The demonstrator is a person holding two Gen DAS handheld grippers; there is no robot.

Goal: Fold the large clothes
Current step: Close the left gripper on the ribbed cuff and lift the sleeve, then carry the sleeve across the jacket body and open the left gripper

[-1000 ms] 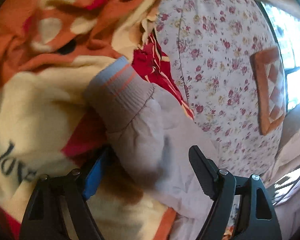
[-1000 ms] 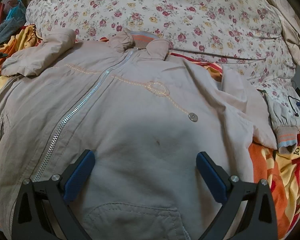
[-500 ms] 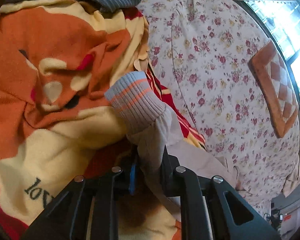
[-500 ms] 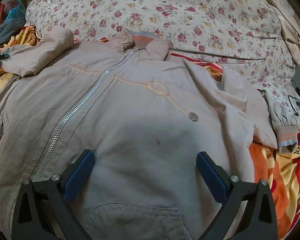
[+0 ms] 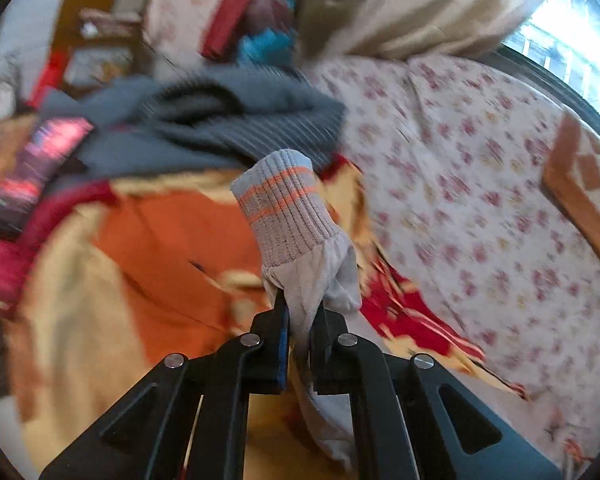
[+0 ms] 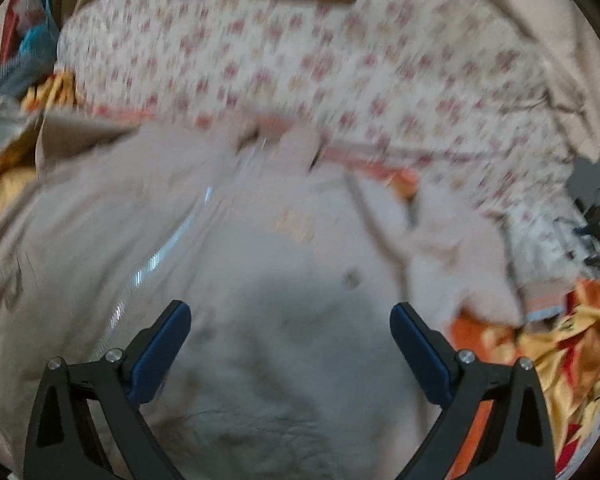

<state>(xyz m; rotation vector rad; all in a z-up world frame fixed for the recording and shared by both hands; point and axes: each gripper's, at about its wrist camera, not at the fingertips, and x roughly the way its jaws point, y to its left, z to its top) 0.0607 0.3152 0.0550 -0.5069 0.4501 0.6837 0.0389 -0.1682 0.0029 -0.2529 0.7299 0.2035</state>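
A: Black left tongs, wide a second ago, now clamp the beige jacket's sleeve at lower centre, its ribbed cuff lifted: sleeve fold begun.

B: Right tongs gape empty above the jacket spread mid-frame on the bed. Blur hides zipper and collar; hem cut off.

Two hand-held grippers appear: the left hand-held gripper and the right hand-held gripper, each with two fingers. There is one beige jacket with two ribbed cuffs, one cuff per view, one floral quilt, one orange blanket, and one grey striped garment.
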